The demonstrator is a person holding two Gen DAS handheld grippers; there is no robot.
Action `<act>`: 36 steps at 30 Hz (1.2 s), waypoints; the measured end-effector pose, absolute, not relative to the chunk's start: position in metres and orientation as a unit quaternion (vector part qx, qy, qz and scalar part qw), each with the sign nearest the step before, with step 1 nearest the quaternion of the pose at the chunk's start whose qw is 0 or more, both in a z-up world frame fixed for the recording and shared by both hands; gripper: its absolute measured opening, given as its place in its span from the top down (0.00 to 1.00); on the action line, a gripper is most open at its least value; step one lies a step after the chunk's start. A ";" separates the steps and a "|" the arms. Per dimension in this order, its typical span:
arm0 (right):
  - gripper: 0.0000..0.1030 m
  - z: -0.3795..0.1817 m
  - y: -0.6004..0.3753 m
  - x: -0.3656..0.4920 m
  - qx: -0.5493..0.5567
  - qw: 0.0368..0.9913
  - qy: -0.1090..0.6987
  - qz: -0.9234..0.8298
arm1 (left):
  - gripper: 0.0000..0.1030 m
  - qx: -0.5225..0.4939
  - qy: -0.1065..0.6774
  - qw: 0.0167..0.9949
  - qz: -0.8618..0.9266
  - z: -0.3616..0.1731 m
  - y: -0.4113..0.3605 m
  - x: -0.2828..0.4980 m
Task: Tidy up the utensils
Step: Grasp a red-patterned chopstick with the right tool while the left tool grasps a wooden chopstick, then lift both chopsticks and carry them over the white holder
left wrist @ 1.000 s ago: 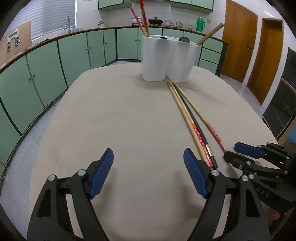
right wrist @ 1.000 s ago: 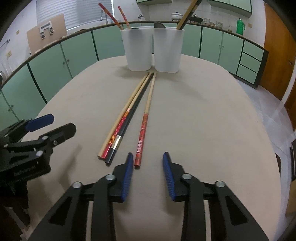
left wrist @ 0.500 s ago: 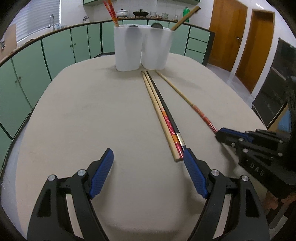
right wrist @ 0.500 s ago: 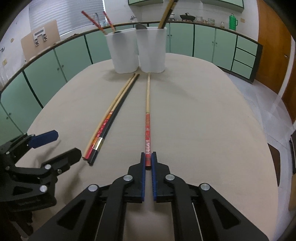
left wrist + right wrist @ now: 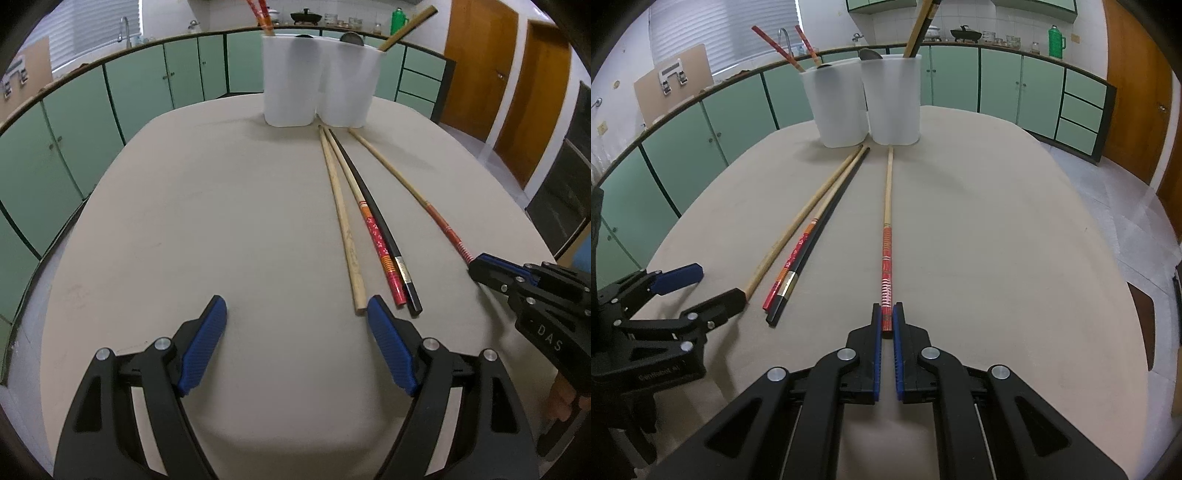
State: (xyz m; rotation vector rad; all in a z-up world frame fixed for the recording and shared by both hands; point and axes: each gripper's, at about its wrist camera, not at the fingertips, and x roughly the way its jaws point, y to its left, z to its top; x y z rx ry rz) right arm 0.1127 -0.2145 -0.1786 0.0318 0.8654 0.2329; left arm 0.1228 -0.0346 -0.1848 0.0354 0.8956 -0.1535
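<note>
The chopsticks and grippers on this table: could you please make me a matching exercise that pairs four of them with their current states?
Things:
1. red-patterned chopstick
2. black chopstick
3. left gripper
4. right gripper

States:
A. open, holding nothing
B. lying on the table beside two other chopsticks
C. shut on a chopstick end
D. its end clamped between blue pads

Pairs: 1-D, 2-B, 3-A, 4-C

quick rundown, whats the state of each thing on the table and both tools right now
right tool: shut on red-banded chopstick, at its near end
red-banded chopstick: gripped, pointing toward the holders
left tool: open, holding nothing
plain chopstick: lying flat, loose
red-patterned chopstick: lying flat beside the plain one
black chopstick: lying flat beside the red-patterned one
left holder: upright, holds red chopsticks
right holder: upright, holds utensils
</note>
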 end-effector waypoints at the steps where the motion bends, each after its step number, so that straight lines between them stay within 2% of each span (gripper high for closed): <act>1: 0.94 -0.179 -0.214 0.113 0.015 0.901 0.418 0.113 | 0.26 0.016 0.432 0.899 -0.076 -0.184 -0.035 0.122; 18: 0.93 -0.181 -0.215 0.114 0.019 0.898 0.423 0.117 | 0.26 0.028 0.440 0.895 -0.072 -0.186 -0.047 0.124; 21: 0.93 -0.181 -0.215 0.114 0.019 0.898 0.423 0.117 | 0.39 0.033 0.436 0.896 -0.077 -0.185 -0.052 0.124; 23: 0.93 -0.181 -0.215 0.114 0.018 0.899 0.423 0.117 | 0.53 0.037 0.433 0.897 -0.083 -0.184 -0.056 0.123; 24: 0.93 -0.181 -0.214 0.114 0.017 0.899 0.422 0.117 | 0.57 0.038 0.432 0.897 -0.088 -0.183 -0.058 0.123; 26: 0.94 -0.181 -0.215 0.113 0.020 0.899 0.422 0.118 | 0.76 0.038 0.431 0.896 -0.097 -0.183 -0.061 0.123; 29: 0.94 -0.181 -0.217 0.113 0.024 0.898 0.422 0.120 | 0.93 0.046 0.429 0.896 -0.111 -0.183 -0.069 0.121; 36: 0.94 -0.179 -0.217 0.111 0.026 0.900 0.418 0.120 | 0.94 0.043 0.424 0.898 -0.112 -0.181 -0.070 0.119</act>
